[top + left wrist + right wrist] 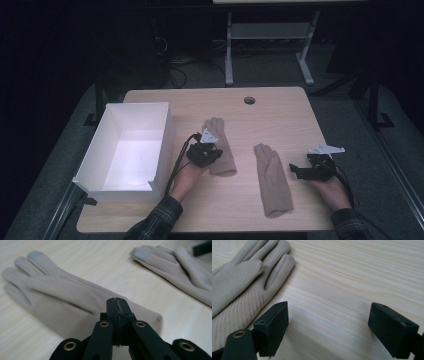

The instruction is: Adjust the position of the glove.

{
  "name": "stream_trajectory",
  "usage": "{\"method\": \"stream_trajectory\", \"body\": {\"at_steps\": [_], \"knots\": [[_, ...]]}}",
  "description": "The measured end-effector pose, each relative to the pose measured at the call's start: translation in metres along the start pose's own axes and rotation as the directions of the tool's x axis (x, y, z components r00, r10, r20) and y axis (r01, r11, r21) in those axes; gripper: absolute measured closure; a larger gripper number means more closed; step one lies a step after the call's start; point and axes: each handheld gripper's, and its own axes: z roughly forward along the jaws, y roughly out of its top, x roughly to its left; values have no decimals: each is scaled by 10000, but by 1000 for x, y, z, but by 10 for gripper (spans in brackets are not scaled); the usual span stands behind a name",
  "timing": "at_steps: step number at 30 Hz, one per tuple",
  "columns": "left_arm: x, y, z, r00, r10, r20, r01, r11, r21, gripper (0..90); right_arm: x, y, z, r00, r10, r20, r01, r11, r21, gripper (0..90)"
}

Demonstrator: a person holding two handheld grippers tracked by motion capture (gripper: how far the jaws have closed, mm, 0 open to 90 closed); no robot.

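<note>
Beige knit fabric is what the work turns on: two gloves lie flat on the pale wooden table (280, 107), and a white open box (131, 150) stands at the table's left side, probably as the place where they are meant to go. The left glove (220, 148) lies just beside the box, fingers pointing away from the person, and its cuff end is met by the left gripper (204, 154). In the left gripper view the jaws are seen pressed fully together, with no gap between them, right at the cuff edge of this glove (62, 302); the cloth appears to be pinched there, though the actual fold between the pads is hidden behind the jaw tips, so the hold is judged rather than plainly seen. A grip at the cuff makes sense, since a limp glove can be dragged or lifted from its firmest hem without bunching the fingers. The right glove (272, 179) lies well apart from the first, nearer the right gripper (300, 171), which is held low over bare wood with its jaws wide apart and nothing between them. In the right gripper view that glove (244, 282) is seen to the left of the jaws, untouched, so this gripper seems to be kept ready, apparently waiting its turn.
</note>
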Motion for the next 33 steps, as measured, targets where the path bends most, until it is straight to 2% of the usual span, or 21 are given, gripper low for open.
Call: {"method": "stream_trajectory", "body": {"at_steps": [6,8,9,10,12,15,17,19,28,33], "knots": [[9,4,17,10000,-63,-26,63,10000,26,896,0,0,0,10000,-8,5,8,10000,5,163],[11,2,26,9999,-167,-43,168,9994,295,896,0,0,0,10000,-38,3,38,10000,12,163],[12,1,28,9999,-67,-87,70,9994,344,896,0,0,0,10000,-33,3,33,10000,14,163],[12,0,32,9999,-171,-19,172,9987,487,896,0,0,0,10000,-34,6,34,10000,10,164],[12,-2,37,10000,-100,7,99,9975,706,896,0,0,0,10000,-10,27,10,10000,30,163],[12,-3,37,10000,-6,34,3,9973,735,897,0,0,0,10000,2,23,-2,10000,33,164],[13,-4,37,9998,-136,113,128,9975,698,897,0,0,0,10000,-4,23,4,10000,32,163],[13,-4,36,9998,-29,200,15,9974,717,897,0,0,0,10000,30,29,-30,10000,19,163],[5,-10,30,9971,43,761,-105,9967,810,897,0,0,0,10000,21,27,-21,10000,22,163],[-7,-14,23,9914,466,1223,-599,9924,1074,897,0,0,0,10000,31,27,-31,10000,19,163]]}}
